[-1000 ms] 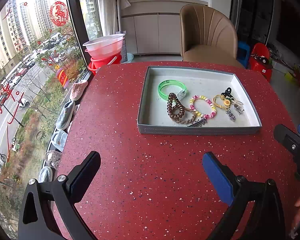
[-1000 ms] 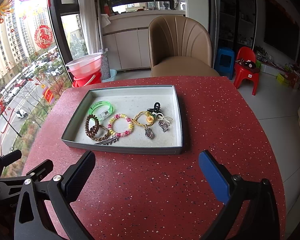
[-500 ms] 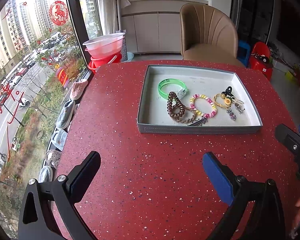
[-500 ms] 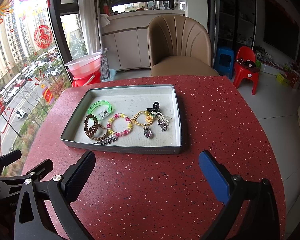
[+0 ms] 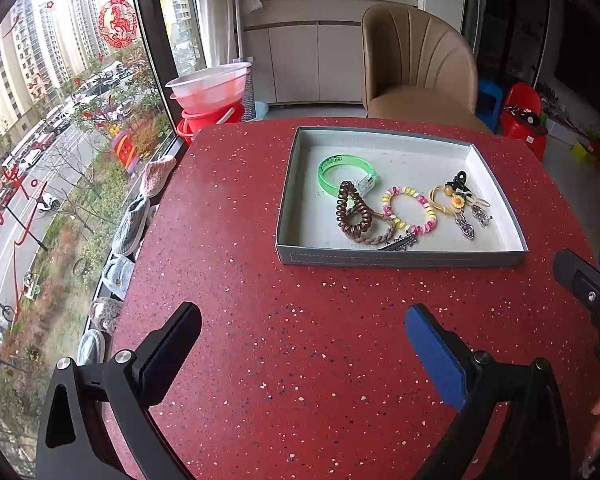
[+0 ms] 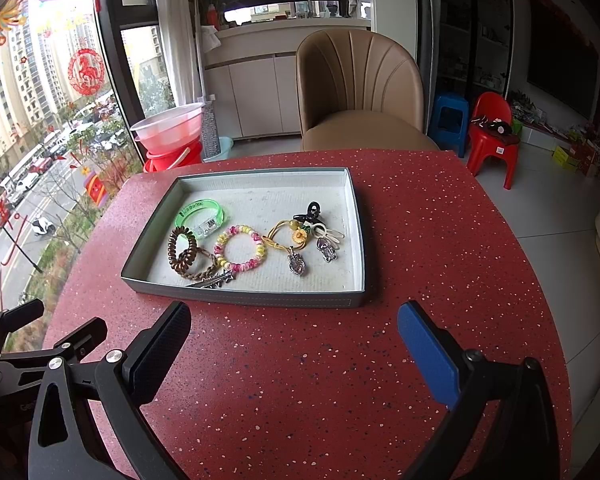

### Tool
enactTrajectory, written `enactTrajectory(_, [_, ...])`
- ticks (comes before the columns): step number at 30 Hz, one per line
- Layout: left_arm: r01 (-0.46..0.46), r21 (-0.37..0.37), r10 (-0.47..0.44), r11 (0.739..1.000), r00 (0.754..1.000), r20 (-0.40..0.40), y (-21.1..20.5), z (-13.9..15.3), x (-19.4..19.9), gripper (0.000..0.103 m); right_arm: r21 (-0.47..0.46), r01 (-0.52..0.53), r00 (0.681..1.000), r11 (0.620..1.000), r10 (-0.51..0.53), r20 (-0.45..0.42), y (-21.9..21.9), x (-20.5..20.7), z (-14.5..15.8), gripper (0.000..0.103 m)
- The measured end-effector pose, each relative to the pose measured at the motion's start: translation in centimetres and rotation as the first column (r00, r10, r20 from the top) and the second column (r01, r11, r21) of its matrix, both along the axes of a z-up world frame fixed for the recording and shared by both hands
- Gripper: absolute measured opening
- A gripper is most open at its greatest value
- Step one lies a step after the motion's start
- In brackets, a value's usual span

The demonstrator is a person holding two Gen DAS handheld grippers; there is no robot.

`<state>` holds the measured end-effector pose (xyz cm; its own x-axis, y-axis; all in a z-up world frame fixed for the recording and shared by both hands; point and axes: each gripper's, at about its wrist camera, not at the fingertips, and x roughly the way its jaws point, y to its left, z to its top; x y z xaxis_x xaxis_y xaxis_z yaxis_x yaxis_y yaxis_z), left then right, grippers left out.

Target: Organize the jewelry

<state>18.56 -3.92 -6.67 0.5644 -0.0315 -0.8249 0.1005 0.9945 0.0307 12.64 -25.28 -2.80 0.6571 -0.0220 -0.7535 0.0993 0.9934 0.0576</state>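
A grey tray (image 5: 400, 258) (image 6: 260, 298) sits on the red speckled table. In it lie a green bangle (image 5: 346, 170) (image 6: 199, 212), a brown coil hair tie (image 5: 352, 212) (image 6: 182, 250), a pink and yellow bead bracelet (image 5: 408, 210) (image 6: 240, 248), a yellow flower hair tie (image 5: 450, 200) (image 6: 294, 234), a black claw clip (image 5: 458, 180) (image 6: 312, 212), silver charms (image 5: 466, 230) (image 6: 298, 266) and a silver clip (image 5: 398, 244) (image 6: 214, 280). My left gripper (image 5: 302, 334) and right gripper (image 6: 294, 332) are both open and empty, short of the tray's near wall.
A tan chair (image 5: 420, 64) (image 6: 360, 92) stands behind the table. Stacked red and clear basins (image 5: 212, 100) (image 6: 172, 136) sit by the window at left. A red stool (image 6: 494, 128) and a blue stool (image 6: 448, 116) stand at right. The table edge drops off at left.
Both grippers have drawn back very slightly; the tray looks a little farther away. Both stay open. Nothing in the tray has moved.
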Motion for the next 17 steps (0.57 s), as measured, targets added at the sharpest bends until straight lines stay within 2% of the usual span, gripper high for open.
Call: enactTrajectory(17, [0.01,0.004,-0.01,1.0,1.0,0.006,-0.08,0.15,0.09,0.103,0.002,0.002,1.0,1.0,-0.002,0.0,0.04,-0.02,-0.18,0.103])
